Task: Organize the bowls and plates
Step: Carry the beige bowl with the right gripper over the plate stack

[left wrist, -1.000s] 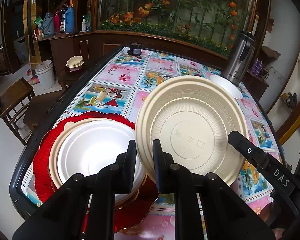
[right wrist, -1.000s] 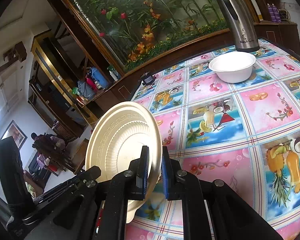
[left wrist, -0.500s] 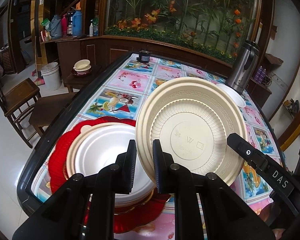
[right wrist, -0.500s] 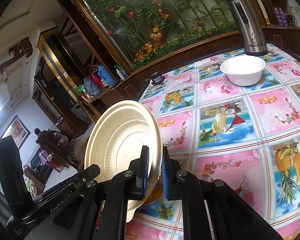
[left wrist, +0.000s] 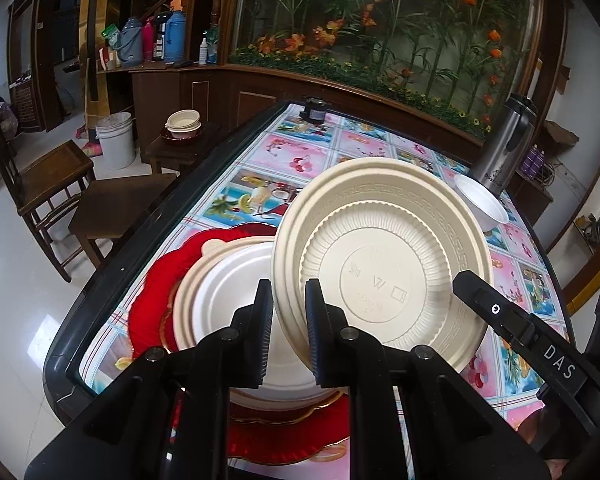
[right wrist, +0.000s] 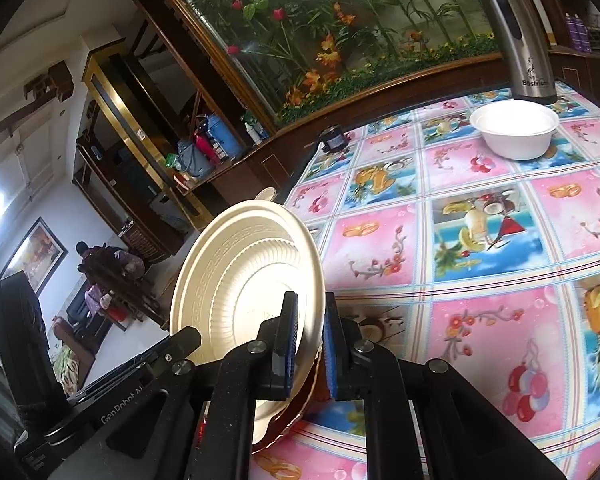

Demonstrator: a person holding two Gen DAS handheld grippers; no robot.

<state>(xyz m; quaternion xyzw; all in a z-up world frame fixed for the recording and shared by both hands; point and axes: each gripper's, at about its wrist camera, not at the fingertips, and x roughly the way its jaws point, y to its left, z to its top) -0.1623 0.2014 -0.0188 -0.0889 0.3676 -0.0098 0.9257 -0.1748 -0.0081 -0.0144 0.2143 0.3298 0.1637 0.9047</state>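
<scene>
Worktop (left wrist: pixel 324 148), fruit-print cloth, fills frame centre. Red plate (left wrist: pixel 156 292), lower left, carries a stack topped by a white plate (left wrist: pixel 228 300). Cream plate (left wrist: pixel 380 264), tilted on edge at centre above the stack, underside showing: left claw (left wrist: pixel 287 332) clenched on its near rim, right claw (right wrist: pixel 310 344) clenched on the opposite rim. White bowl (right wrist: pixel 514 128), upper right, just before a steel flask (right wrist: pixel 516 36).

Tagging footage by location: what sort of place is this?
Probably a home dining or living room: a table with a fruit-print cloth, wooden chairs, and a planted glass display in a wooden cabinet.
</scene>
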